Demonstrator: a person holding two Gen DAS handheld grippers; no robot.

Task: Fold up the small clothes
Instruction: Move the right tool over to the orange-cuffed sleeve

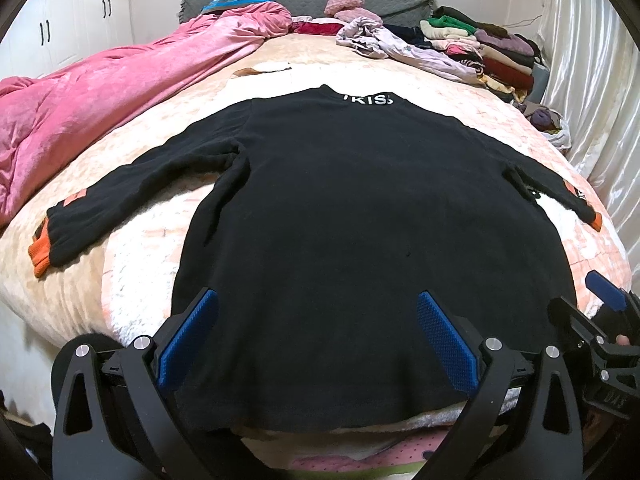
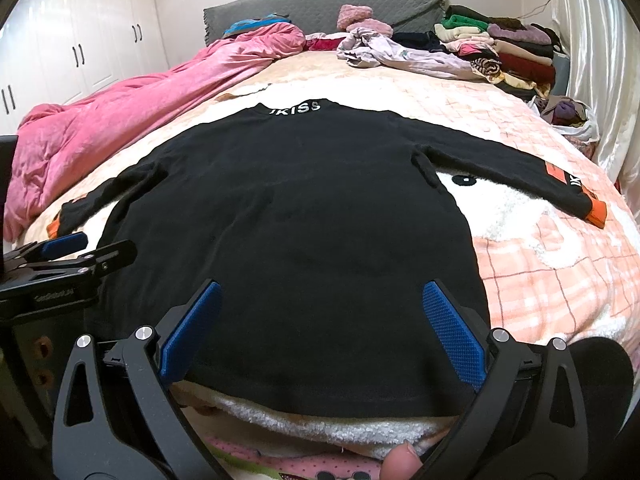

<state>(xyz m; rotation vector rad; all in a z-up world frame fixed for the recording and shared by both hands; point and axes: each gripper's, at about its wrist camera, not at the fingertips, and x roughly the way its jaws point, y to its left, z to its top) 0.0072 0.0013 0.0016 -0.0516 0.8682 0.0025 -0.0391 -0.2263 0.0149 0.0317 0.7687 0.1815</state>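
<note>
Grippers both hover at the near edge of the bed, over the hem of the black sweater. Left gripper (image 1: 316,336): blue pads (image 1: 188,338) spread wide, nothing between them. Right gripper (image 2: 322,330): likewise released, jaws wide apart, nothing held; a fingertip (image 2: 402,462) shows below it at the frame's lower edge. Each device appears at the side of the other's view, so they sit side by side. Black sweater (image 1: 352,216) lies flat on the bed's peach and white blanket (image 2: 552,264), hem toward the near edge, collar toward the far end with white lettering on it. Both sleeves are spread outward to the left and right edges, each ending in an orange cuff (image 1: 40,254). Pink quilt (image 1: 100,96) is bunched along the left edge, running toward the headboard. Crumpled lilac garment (image 1: 396,46) lies beyond the collar. Folded clothes (image 2: 516,54) are stacked at the far right corner. Grey headboard (image 2: 320,4) closes the far end, with white wardrobe doors (image 2: 80,52) to the left and pale curtains (image 1: 592,80) along the right.
</note>
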